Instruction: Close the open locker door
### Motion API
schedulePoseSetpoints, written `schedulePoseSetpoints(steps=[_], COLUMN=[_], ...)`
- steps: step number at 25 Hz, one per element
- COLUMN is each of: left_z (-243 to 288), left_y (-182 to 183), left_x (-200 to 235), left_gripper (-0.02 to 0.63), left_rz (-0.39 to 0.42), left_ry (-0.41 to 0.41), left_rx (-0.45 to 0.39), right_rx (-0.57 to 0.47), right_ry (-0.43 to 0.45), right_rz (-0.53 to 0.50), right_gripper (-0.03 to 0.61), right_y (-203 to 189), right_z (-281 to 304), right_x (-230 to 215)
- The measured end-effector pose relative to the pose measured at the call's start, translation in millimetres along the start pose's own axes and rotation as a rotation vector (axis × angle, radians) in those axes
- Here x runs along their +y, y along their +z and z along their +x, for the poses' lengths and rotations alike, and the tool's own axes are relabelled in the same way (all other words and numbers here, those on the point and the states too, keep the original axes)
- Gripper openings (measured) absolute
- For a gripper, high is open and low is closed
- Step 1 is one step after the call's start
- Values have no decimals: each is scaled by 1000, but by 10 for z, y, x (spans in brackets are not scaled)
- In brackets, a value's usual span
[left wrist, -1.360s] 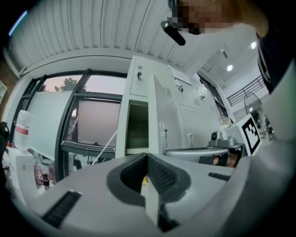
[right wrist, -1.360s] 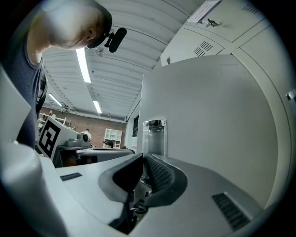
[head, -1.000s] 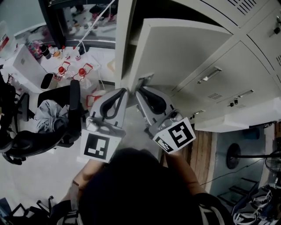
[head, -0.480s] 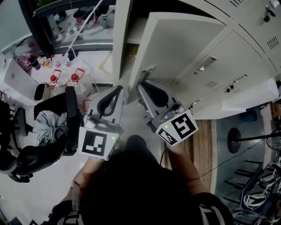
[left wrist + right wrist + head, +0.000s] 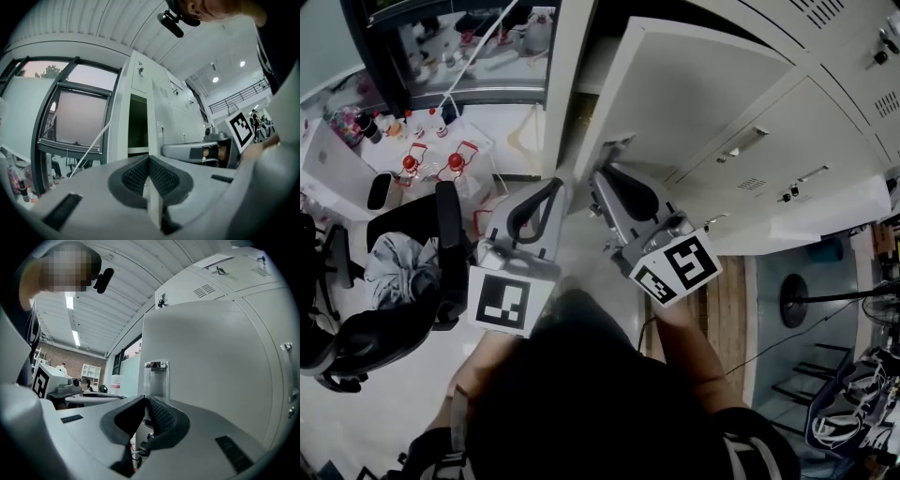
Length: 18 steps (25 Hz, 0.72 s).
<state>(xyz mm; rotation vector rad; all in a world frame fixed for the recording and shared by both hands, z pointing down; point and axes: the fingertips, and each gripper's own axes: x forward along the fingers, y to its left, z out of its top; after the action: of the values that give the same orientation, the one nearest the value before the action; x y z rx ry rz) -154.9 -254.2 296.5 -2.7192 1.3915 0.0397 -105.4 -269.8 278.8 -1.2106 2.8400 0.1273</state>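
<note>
- Fingers of the left gripper are pressed together with nothing between them, as the left gripper view shows plainly
- On the right gripper the fingers also meet at the tips and hold nothing
- The locker door fills the right gripper view just beyond those tips, with its metal latch straight ahead
- No view settles whether the right fingertips touch the door or stop just short of it
- From the head view, the locker door stands open, swung out from the bank of lockers at the far right; its free edge sits between the left gripper and the right gripper
- The person's head and shoulders cover the near part of the head view and hide most of both arms
- Only the left gripper view shows the door edge-on, with the dark locker opening to its left and a large window further left
- Only the head view shows the office chair and, at the far left, a tabletop carrying red-capped bottles too small to read
</note>
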Motion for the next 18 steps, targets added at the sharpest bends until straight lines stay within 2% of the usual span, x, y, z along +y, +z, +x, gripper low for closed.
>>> schedulePoseSetpoints(steps=[18], left_z=[283], left_y=[-70], left_x=[179], left_gripper=[2], left_rz=[-24], left_ry=[7], left_rx=[3], right_rx=[2], right_ry=[0], right_rz=[-1], right_gripper=[37], right_y=[-23], right_z=[269], right_x=[-131])
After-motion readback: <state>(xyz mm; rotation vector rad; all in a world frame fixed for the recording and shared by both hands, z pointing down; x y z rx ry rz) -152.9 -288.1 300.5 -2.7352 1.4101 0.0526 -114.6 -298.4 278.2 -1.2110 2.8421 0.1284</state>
